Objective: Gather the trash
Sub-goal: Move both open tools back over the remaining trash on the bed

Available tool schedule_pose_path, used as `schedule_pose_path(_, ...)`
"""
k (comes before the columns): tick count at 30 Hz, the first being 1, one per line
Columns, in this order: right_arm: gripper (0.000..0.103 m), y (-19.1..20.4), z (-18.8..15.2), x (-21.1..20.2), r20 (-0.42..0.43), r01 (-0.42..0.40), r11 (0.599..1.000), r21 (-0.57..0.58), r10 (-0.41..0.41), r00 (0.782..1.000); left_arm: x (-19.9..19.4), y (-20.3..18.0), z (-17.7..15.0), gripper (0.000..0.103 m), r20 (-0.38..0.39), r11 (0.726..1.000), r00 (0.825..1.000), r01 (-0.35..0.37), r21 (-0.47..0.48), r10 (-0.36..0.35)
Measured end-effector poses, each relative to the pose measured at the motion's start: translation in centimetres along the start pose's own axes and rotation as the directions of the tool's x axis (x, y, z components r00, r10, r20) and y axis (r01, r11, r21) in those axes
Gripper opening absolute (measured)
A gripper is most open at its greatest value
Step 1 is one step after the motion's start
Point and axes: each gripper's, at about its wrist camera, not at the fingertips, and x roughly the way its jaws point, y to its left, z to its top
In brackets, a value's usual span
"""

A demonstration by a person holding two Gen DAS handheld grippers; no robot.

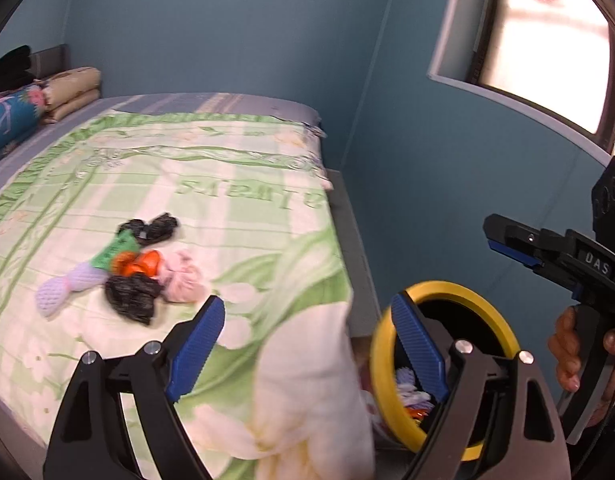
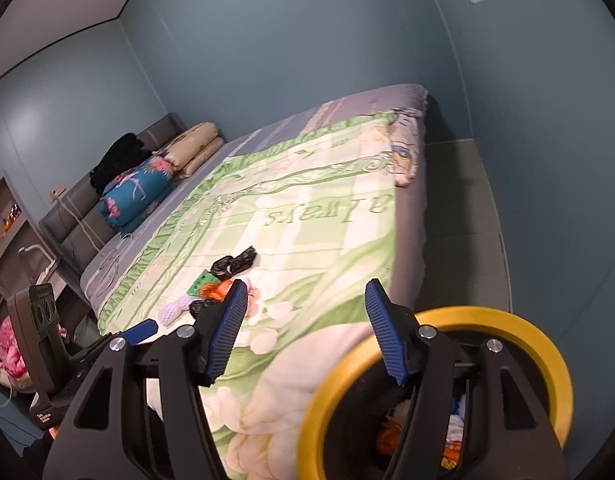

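On the bed (image 1: 267, 152), in the middle of the green-and-white quilt (image 1: 235, 208), we see the trash pile (image 1: 135, 272): 2 black crumpled bags, an orange wrapper, a pink wad, a pale mesh sleeve and a green scrap, all touching or overlapping. In the right wrist view the same pile (image 2: 211, 292) is partly hidden behind a blue finger pad. Beside the bed's near corner stands the yellow-rimmed bin (image 1: 443, 364); its rim is cut by the gripper frames in both views, and we make out only scraps of white, blue and orange inside it. The left hand-held gripper (image 1: 307, 344) is spread wide with nothing between its pads, only quilt behind them. The right hand-held gripper (image 2: 303, 328) is also released and empty, near the bin's rim. From the left wrist view we see it side-on, its handle held by a hand (image 1: 567, 356) cut off at the frame edge. The near quilt corner is blurred.
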Motion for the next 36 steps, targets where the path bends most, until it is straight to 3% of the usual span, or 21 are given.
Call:
schedule_pose_path(7, 0.062, 3.8, 0.7, 3.3, -0.024, -0.055, 0.997, -0.057, 0.054, 0.998, -1.3, 5.4, 0.5, 0.086, 0.035, 0.994, 0.997, -0.071, -0.079, 0.074)
schedule_pose_path(16, 0.064, 7.6, 1.0, 8.8, -0.102, -0.074, 0.99, -0.118, 0.062, 0.993, -2.0, 11.9, 0.6, 0.087, 0.041, 0.975, 0.983, -0.171, -0.141, 0.179)
schedule_pose_path(26, 0.064, 10.4, 0.3, 16.6, -0.213, -0.078, 0.986, -0.147, 0.046, 0.976, -1.0, 19.8, -0.1, 0.087, -0.011, 0.933, 0.962, -0.267, -0.24, 0.273)
schedule_pose_path(36, 0.063, 12.1, -1.1, 23.6, -0.308, -0.059, 0.983, -0.175, 0.002, 0.951, 1.5, 26.5, -1.2, 0.087, -0.085, 0.896, 0.945, -0.328, -0.3, 0.317)
